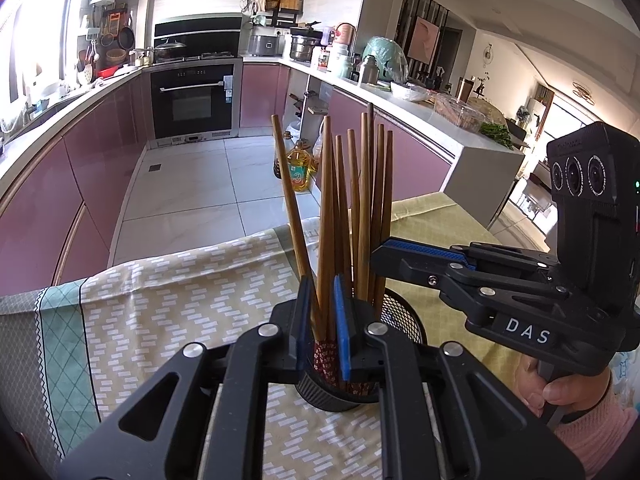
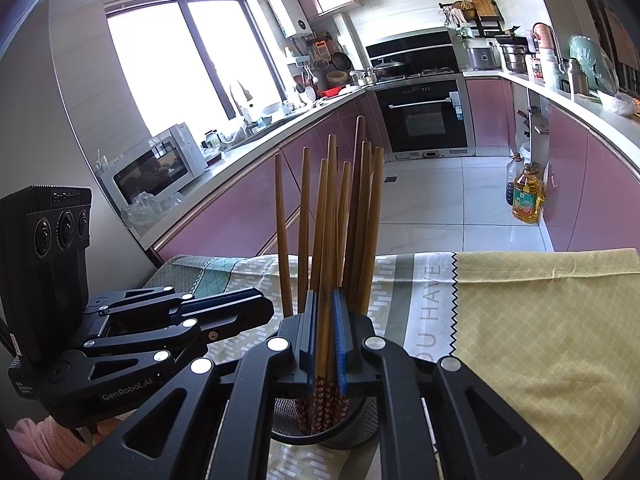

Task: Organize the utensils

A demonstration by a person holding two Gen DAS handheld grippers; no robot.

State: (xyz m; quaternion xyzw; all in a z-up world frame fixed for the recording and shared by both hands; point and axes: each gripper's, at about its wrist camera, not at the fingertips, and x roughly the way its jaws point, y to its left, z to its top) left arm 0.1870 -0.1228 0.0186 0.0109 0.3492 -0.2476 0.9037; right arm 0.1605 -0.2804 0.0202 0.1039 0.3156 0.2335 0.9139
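Both tools are right over the holder, and it's crowded in there. The black mesh holder (image 2: 344, 420) stands upright on the counter (image 2: 540, 320), which is covered in patterned cloth, and a bundle of brown chopsticks (image 2: 360, 216) rises out of it, fanning a little at the top.

From its own camera, the left tool (image 1: 323, 320) has its blue-padded fingers (image 1: 342, 320) drawn close together around two or three chopsticks, just above the holder's rim. One stick (image 1: 290, 200) between them leans off to the left, away from the rest. Whether the pads actually press on the wood I cannot tell.

Over on the other side, the right tool (image 2: 325, 340) is clamped on a pair of chopsticks (image 2: 322, 264), the pads squeezed in against them just where the red flowered ends (image 2: 326, 404) drop into the holder.

Each tool shows up in the other's view, coming in from the side, fingers nearly together beside the bundle. A hand (image 1: 560, 388) in a pink sleeve (image 1: 592, 428) grips the right tool's handle.
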